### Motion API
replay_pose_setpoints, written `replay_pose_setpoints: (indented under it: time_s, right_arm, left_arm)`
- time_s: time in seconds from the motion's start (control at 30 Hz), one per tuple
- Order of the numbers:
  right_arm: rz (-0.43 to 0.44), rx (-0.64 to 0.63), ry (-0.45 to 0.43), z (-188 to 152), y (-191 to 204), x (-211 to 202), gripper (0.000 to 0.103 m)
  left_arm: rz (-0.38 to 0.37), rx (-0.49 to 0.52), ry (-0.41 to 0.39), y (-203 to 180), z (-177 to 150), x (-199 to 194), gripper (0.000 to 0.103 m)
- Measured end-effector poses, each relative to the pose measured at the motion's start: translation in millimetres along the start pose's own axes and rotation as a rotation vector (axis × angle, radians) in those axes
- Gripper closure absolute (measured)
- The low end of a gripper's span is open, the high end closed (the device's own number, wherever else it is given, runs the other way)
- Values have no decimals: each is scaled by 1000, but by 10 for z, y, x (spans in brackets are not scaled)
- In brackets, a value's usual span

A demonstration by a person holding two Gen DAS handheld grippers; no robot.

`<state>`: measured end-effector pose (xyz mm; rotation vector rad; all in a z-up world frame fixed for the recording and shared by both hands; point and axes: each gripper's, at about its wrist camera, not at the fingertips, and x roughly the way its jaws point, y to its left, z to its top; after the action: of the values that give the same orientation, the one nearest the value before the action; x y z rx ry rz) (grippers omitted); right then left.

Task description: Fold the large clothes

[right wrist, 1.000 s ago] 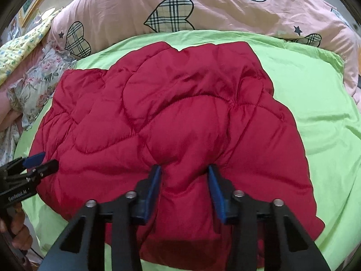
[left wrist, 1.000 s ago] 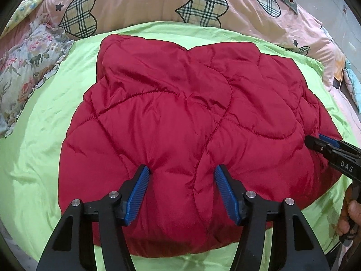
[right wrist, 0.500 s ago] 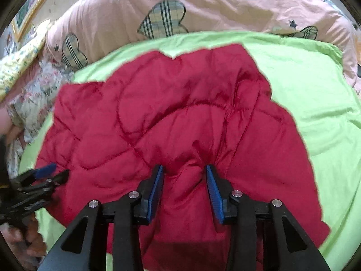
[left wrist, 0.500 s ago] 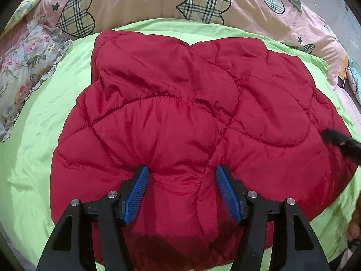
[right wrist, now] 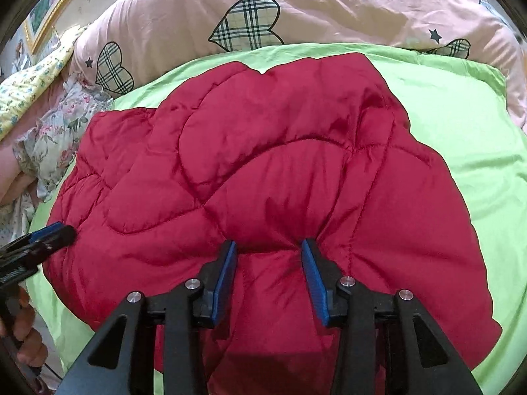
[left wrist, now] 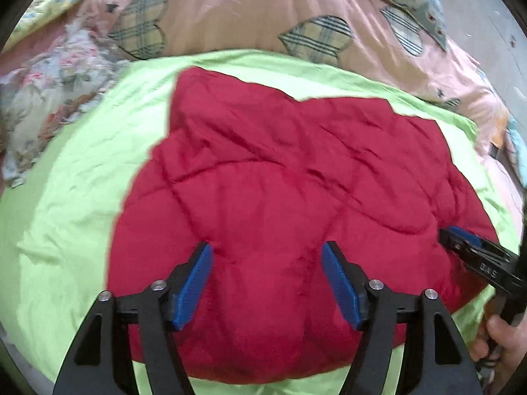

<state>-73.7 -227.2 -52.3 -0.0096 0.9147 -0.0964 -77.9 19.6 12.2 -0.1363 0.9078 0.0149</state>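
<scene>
One quilted red puffer jacket [left wrist: 290,217] lies spread over a lime-green sheet [left wrist: 72,217] on the bed, its puffy stitched panels facing up and its near hem close to the bed's near edge. Two black grippers with blue pads work on that near hem. At the jacket's near left part, the left gripper [left wrist: 266,263] has its jaws opening: the two blue pads stand spread with a bulge of red fabric between them, and the cloth there looks slack rather than squeezed. At the near right part, the right gripper [right wrist: 268,260] pinches a fold of the jacket, the fabric gathering into tight creases at both pads. Each gripper also shows at the side of the other's view, with part of one hand [right wrist: 26,335] under the handle in each. Beyond the far edge of the green sheet runs one pink quilt [right wrist: 329,16] printed with plaid hearts and small dark stars; at least four hearts show in the right wrist view. One floral ruffled cloth [right wrist: 56,138] lies at the sheet's far left corner, with one yellow flowered fabric [right wrist: 29,82] beside it.
</scene>
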Motion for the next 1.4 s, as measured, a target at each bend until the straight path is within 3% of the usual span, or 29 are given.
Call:
replay_pose_setpoints:
  time_s: [0.17,0.37,0.63,0.8,1.0,1.17,1.4]
  right_arm:
    - [13,5,-11,-27,-4,4,60]
    - [2,-5,-21,-62,-12,16,60]
    - [15,0,-21,-28,39,-162,60]
    - [37,-40,-42,-107,137,-500,40]
    - [34,-46,-25,-346,164,-731,25]
    - [38,-63,10,-525,205,-869,19]
    - [26,-121,-11,-590,379,-1176,6]
  left_arm:
    - [1,6,57,16,1,306,26]
    - [15,28,51,-45,23,500,23]
    - [67,34,39,-110,10,266,23]
    - [84,26,35,-196,-125,-36,18]
    - [70,30,64,-217,-331,-330,16]
    - [116,78,89,-351,-441,-545,12]
    - [165,121,67,-523,-510,-875,8]
